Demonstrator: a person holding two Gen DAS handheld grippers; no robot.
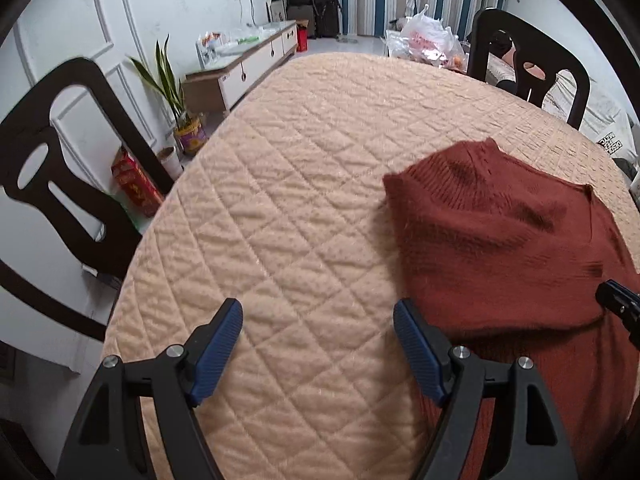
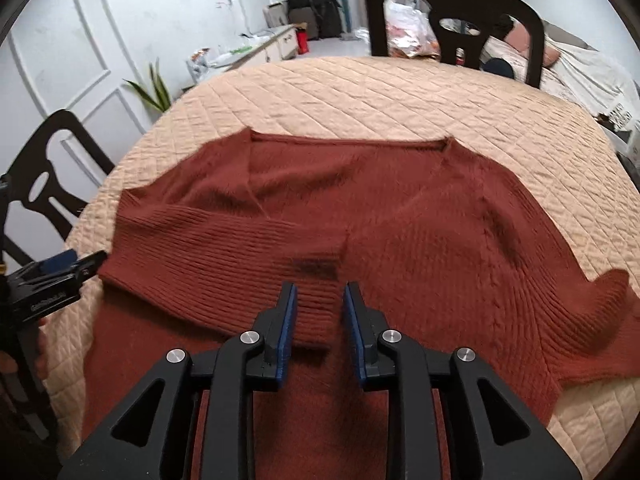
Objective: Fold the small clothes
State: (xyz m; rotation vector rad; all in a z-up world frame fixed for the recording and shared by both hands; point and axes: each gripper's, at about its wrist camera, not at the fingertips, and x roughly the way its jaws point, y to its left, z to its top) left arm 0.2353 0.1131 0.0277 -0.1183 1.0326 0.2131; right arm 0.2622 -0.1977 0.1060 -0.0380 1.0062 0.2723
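Two grippers over one round table under a peach quilted cover. Far left, beside the table edge: a dark wooden chair, with a potted plant behind it against the white panelled wall. Next, the left gripper, jaws spread wide, nothing between them but bare quilt, right finger just at the edge of the knit. Seen from the right wrist view, parked off the garment's left side. To its right, the rust-red sweater, spread on the cover with neckline toward the far side, left sleeve folded across the body, ribbed cuff ending near the middle. Over that cuff, the right gripper, tilted down, jaws only narrowly parted, blue pads either side of the cuff and not seen pinching it. Further right, the other sleeve trailing toward the table edge, unfolded. Beyond the far rim, a second dark chair.
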